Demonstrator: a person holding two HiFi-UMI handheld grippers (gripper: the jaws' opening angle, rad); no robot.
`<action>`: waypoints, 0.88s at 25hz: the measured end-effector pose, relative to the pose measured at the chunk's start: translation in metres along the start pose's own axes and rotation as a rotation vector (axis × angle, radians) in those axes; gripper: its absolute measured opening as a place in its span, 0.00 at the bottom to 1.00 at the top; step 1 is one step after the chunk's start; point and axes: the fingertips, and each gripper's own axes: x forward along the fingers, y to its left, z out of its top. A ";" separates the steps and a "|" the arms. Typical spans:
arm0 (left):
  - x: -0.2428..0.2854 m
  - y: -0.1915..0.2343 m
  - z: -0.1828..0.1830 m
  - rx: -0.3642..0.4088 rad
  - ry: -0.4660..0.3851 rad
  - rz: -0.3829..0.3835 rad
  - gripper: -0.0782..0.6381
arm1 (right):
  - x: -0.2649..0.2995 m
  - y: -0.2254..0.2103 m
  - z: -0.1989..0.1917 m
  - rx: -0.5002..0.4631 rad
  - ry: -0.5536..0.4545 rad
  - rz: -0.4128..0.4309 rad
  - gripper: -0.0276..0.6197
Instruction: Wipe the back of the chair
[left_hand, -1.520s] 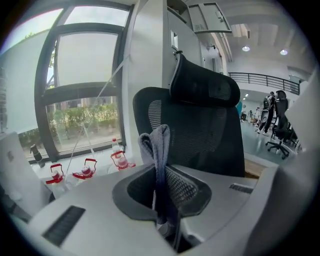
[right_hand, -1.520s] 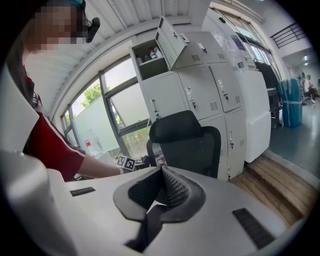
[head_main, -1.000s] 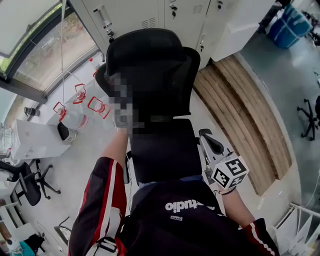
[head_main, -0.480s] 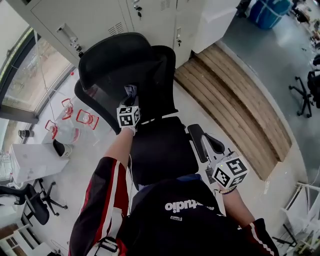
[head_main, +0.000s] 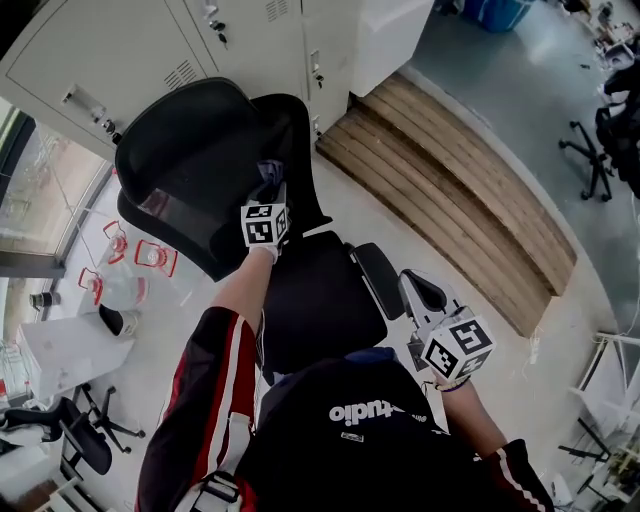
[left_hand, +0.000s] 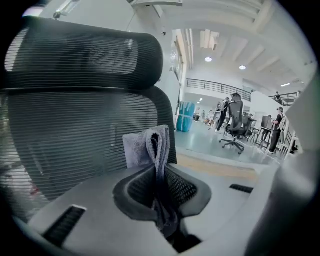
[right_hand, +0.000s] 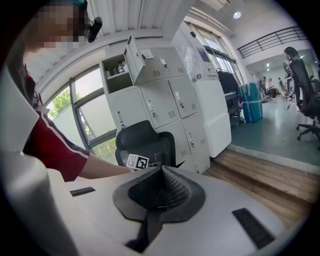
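A black mesh office chair (head_main: 200, 160) stands in front of me, its back (left_hand: 65, 135) and headrest (left_hand: 85, 55) filling the left gripper view. My left gripper (head_main: 270, 195) is shut on a folded grey cloth (left_hand: 150, 147), which it holds up against the inner face of the chair back. The cloth (head_main: 270, 178) shows just above the marker cube in the head view. My right gripper (head_main: 425, 300) hangs low beside the chair's right armrest (head_main: 372, 280), its jaws shut with nothing between them. The chair (right_hand: 145, 142) shows small in the right gripper view.
Grey lockers (head_main: 180, 40) stand right behind the chair. A wooden platform (head_main: 460, 190) runs along the right. Clear bottles with red handles (head_main: 150, 258) sit on the floor at the left. Other office chairs (head_main: 600, 130) stand far right.
The head view has swung, so the chair sits further left and tilted. My left gripper with the cloth has risen a little on the chair back. The right gripper has stayed put.
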 end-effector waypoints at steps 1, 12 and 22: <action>0.005 -0.006 0.002 0.004 0.000 -0.010 0.18 | -0.002 -0.002 0.002 0.001 -0.004 -0.005 0.07; 0.034 -0.084 0.028 0.025 -0.046 -0.144 0.18 | -0.025 -0.028 -0.002 0.033 -0.024 -0.064 0.07; -0.061 -0.047 0.020 -0.047 -0.115 -0.061 0.19 | -0.011 0.023 0.004 -0.029 -0.017 0.081 0.07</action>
